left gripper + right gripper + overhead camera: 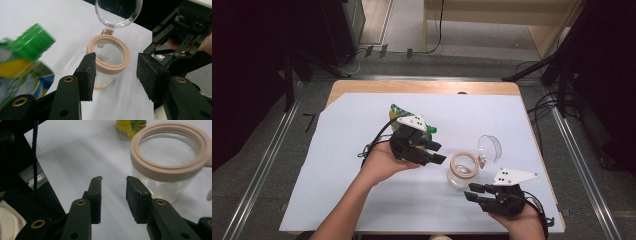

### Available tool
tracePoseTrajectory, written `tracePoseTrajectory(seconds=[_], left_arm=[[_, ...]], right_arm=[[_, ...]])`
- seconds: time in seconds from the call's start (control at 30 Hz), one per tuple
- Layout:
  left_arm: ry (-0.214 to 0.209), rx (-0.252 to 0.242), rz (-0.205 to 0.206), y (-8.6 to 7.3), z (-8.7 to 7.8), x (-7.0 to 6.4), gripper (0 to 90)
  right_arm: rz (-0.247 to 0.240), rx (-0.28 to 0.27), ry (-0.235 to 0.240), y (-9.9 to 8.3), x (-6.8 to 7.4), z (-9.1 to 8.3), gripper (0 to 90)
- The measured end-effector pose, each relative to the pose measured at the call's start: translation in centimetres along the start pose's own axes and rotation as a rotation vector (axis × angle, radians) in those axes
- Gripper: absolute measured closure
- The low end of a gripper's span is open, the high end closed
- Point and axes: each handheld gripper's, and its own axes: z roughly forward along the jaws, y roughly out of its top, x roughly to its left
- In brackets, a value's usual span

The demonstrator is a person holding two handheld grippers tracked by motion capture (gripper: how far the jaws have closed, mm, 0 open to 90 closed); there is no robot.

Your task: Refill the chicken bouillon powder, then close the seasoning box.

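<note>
1. two grippers flank a clear jar (463, 170) standing on the white sheet (337, 165), right of centre; its hinged lid (489, 148) is flipped open behind it.
2. left gripper (438, 152), jaws spread and empty, sits just left of the jar; a green-capped pouch (23, 62) lies beside it.
3. right gripper (472, 191), jaws spread and empty, waits near the jar's front.
4. jar looks light, rigid, smooth, likely slippery; the beige rim (109, 53) seems the firmest hold.
5. sheet covers a wooden table (422, 87); dark stands and cables surround it.
</note>
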Motion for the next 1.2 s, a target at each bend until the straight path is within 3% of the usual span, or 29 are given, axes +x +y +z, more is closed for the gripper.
tracePoseTrajectory(seconds=[0.13, 0.17, 0.3, 0.37, 0.5, 0.73, 1.2], left_arm=[[0.005, -0.006, -0.015, -0.5, -0.8, 0.3, 48.9], [0.006, -0.003, -0.022, -0.7, -1.1, 0.4, 47.7], [0.058, 0.006, -0.037, -1.4, -2.1, 0.8, 48.5], [0.061, 0.005, -0.063, -1.8, -2.7, 1.0, 50.1], [0.072, -0.007, -0.081, -2.4, -3.7, 1.7, 49.9], [0.106, -0.04, -0.105, -3.5, -5.6, 2.7, 49.0], [0.176, -0.039, -0.151, -4.8, -7.6, 5.2, 46.8]], right_arm=[[-0.013, -0.001, 0.023, 0.3, 0.5, 0.6, 65.4], [-0.024, -0.007, 0.048, 0.5, 0.9, 1.2, 64.4], [-0.048, -0.002, 0.072, 0.7, 1.4, 2.3, 60.7], [-0.09, 0.02, 0.087, 0.9, 1.9, 3.7, 58.9], [-0.116, 0.049, 0.098, 1.4, 2.3, 5.1, 57.6], [-0.098, 0.061, 0.119, 2.0, 2.6, 7.0, 56.1], [-0.104, 0.076, 0.129, 2.7, 2.9, 9.3, 56.4]])
